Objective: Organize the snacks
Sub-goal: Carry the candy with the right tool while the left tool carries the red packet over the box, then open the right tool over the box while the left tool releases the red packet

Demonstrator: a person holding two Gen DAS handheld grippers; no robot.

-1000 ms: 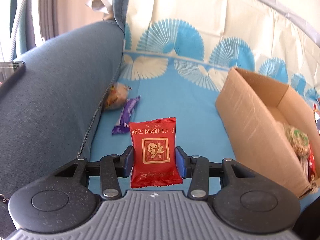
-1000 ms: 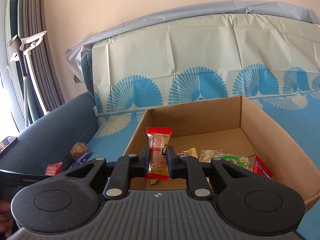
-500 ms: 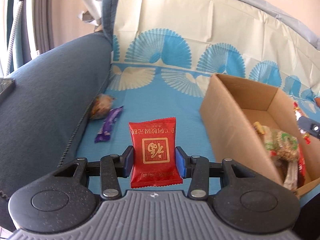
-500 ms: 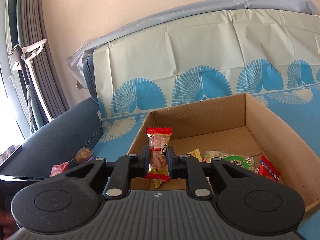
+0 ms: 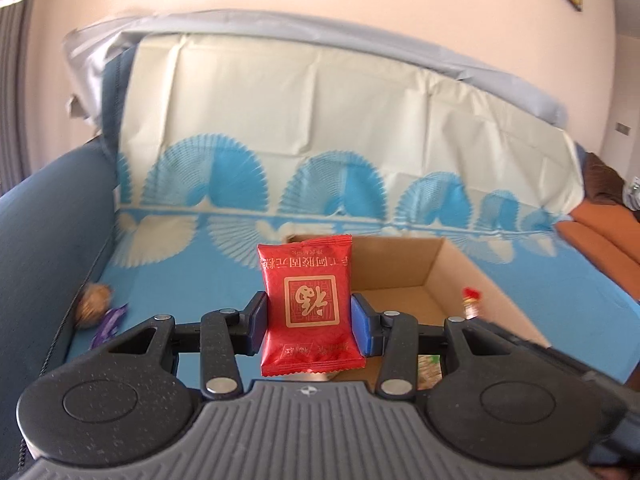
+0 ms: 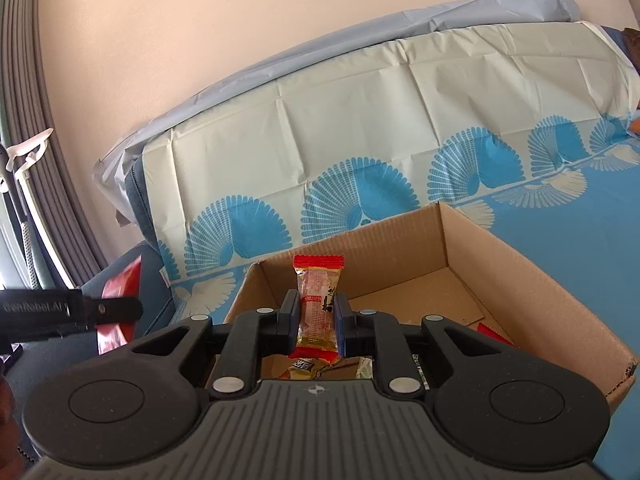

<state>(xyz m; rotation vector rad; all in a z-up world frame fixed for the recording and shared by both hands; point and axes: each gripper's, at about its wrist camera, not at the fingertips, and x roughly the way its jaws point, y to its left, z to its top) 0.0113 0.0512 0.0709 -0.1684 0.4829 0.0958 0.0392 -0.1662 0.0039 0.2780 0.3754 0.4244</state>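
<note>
since a moment ago both grippers have swung toward the cardboard box [image 6: 500,276] on the blue fan-print sofa cover [image 5: 200,280]. left gripper [image 5: 308,320] pinches a red square snack packet [image 5: 310,300] upright, in front of the box's near-left corner. right gripper [image 6: 317,320] pinches a slim red-and-yellow snack bar [image 6: 318,308] upright over the box, where other snacks [image 6: 308,368] lie. a round brown snack [image 5: 94,304] and a purple wrapper [image 5: 108,320] lie on the cover beside the sofa arm [image 5: 48,248].

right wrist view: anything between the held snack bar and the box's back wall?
Nothing. In the right wrist view, the snack bar in the right gripper stands before bare floor of the cardboard box; other snacks lie nearer, under the gripper.
</note>
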